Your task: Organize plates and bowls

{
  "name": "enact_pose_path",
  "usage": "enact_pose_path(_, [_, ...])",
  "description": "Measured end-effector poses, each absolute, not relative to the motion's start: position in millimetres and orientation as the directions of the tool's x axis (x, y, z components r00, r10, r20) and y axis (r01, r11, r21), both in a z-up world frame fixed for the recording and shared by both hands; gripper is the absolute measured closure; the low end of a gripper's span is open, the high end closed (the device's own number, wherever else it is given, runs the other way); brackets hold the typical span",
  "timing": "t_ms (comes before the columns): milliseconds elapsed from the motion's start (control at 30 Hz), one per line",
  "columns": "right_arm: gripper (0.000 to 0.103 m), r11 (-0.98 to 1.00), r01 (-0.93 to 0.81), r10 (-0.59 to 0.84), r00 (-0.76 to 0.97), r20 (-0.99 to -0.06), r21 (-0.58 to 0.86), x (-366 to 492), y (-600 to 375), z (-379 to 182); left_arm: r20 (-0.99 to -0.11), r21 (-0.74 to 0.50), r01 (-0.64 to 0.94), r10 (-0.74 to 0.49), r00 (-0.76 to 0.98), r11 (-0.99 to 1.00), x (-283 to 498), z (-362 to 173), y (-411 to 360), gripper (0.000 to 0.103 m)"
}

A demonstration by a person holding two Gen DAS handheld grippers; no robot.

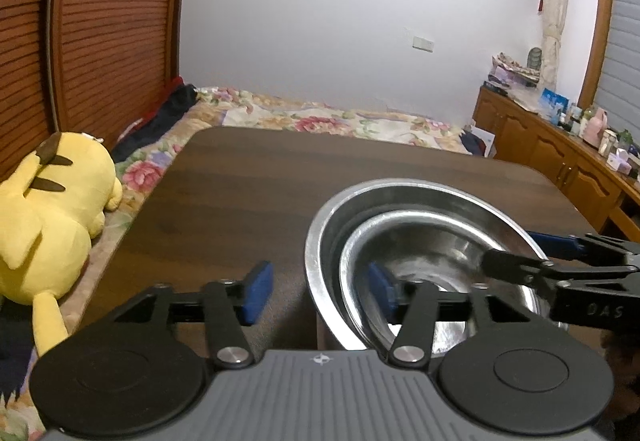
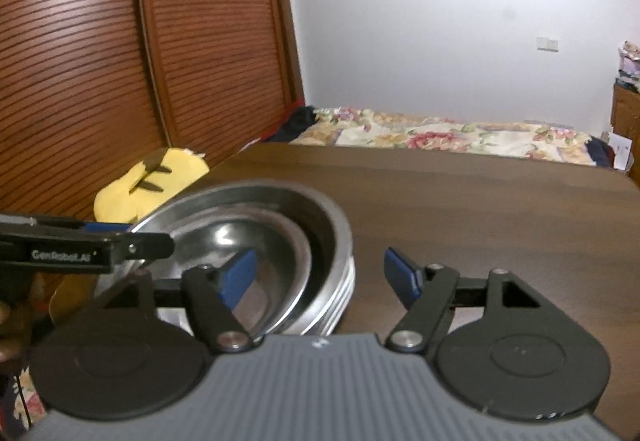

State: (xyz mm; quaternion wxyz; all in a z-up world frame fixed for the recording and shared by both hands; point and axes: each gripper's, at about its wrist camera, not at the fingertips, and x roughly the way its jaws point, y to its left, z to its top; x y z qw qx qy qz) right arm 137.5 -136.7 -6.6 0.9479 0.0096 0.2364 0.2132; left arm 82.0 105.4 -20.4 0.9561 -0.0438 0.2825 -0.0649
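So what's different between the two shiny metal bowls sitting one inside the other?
The outer steel bowl is wider, and its rim rings the inner steel bowl all round. The outer bowl sits on a stack of further rims in the right wrist view; the inner bowl rests inside it. The inner bowl lies off-centre, toward the outer bowl's near side. Both are bare polished metal, round, upright and empty, on the dark wooden table.

The near rim of the stacked steel bowls [image 1: 420, 225] is hidden behind the left claw [image 1: 320, 291] body. The yellow plush toy [image 2: 160, 181] is half hidden behind the bowls. Small items on the far right sideboard [image 1: 560, 161] are too small to tell.
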Motion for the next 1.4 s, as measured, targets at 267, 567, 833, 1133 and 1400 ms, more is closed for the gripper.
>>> enact_pose_path(267, [0.004, 0.928, -0.355, 0.370, 0.849, -0.377, 0.110, 113.8, -160.3, 13.5, -0.468, -0.084, 0.104, -0.132, 0.874, 0.991, 64.5, 0.8, 97.0, 0.005])
enact_pose_path(567, [0.000, 0.961, -0.262, 0.275, 0.898, -0.343, 0.084, 84.0, -183.8, 29.5, -0.399, -0.075, 0.119, -0.139, 0.906, 0.990, 36.7, 13.0, 74.4, 0.000])
enact_pose_path(833, [0.000, 0.980, -0.188, 0.201, 0.920, -0.336, 0.071, 63.1, -195.3, 30.4, -0.399, -0.036, 0.134, -0.138, 0.906, 0.990, 24.1, 20.4, 50.5, 0.000])
enact_pose_path(1133, [0.000, 0.989, -0.140, 0.148, 0.937, -0.315, 0.049, 50.5, -201.5, 30.9, -0.400, 0.032, 0.135, -0.112, 0.910, 0.990, 13.1, 19.4, 24.4, 0.000])
enact_pose_path(1400, [0.000, 0.995, -0.092, 0.103, 0.941, -0.323, 0.051, 45.8, -205.7, 23.2, -0.405, 0.029, 0.140, -0.116, 0.907, 0.990, 2.4, 13.3, 17.7, 0.000])
